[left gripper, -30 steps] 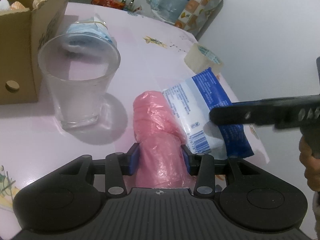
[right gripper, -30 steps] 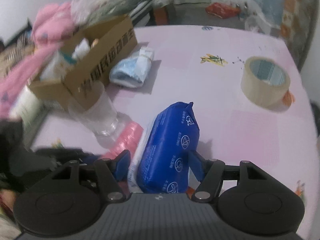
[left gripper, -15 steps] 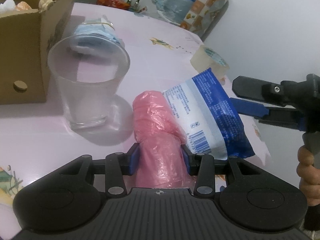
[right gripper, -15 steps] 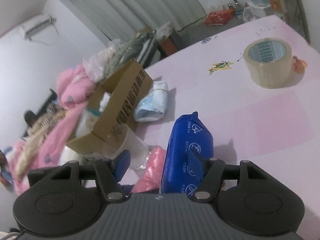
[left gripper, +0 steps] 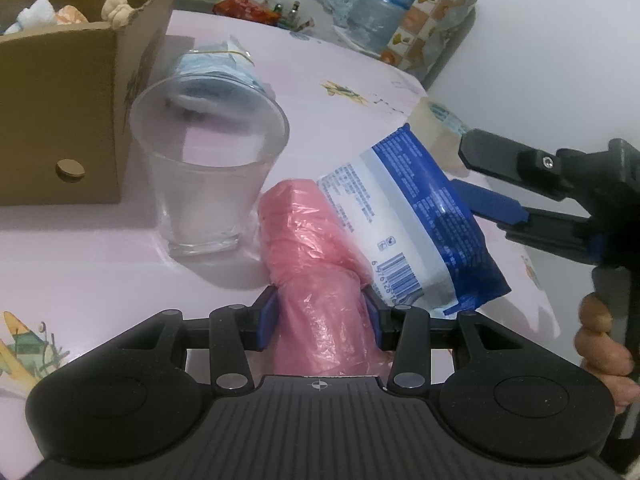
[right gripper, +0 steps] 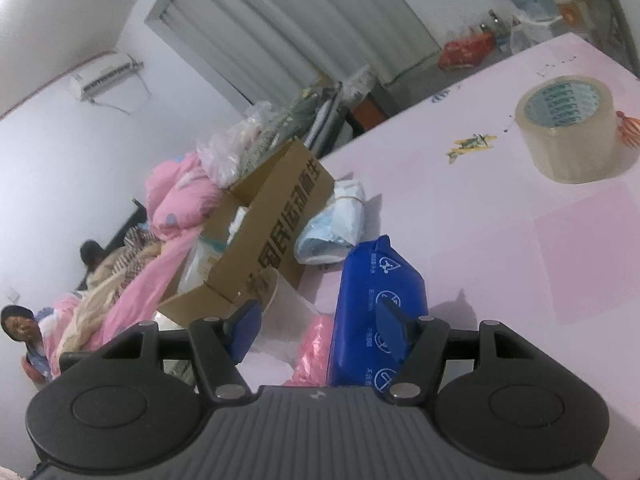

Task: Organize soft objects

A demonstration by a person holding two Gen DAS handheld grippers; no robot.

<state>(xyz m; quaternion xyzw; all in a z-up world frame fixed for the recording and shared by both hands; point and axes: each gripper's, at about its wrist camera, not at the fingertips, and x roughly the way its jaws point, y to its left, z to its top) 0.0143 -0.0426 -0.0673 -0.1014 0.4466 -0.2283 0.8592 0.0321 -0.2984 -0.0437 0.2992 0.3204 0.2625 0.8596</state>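
My left gripper (left gripper: pixel 320 314) is shut on a pink plastic-bag roll (left gripper: pixel 308 256) lying on the pink table. A blue tissue pack (left gripper: pixel 416 216) leans against the roll's right side. In the right wrist view my right gripper (right gripper: pixel 320 330) is open, raised and tilted; the blue pack (right gripper: pixel 376 304) and pink roll (right gripper: pixel 314 350) lie below, between its fingers and untouched. My right gripper also shows in the left wrist view (left gripper: pixel 520 184), right of the pack. A bundle of blue face masks (right gripper: pixel 334 220) lies by the cardboard box (right gripper: pixel 272 240).
A clear glass (left gripper: pixel 208 168) stands just left of the roll, beside the open cardboard box (left gripper: pixel 60 104) holding soft items. A tape roll (right gripper: pixel 568 128) sits at the far right of the table. Pink bedding and people (right gripper: pixel 24 332) are beyond the table's left edge.
My right gripper has lifted away from the blue pack and tilted upward. My left gripper has stayed shut on the pink roll, shifting slightly closer.
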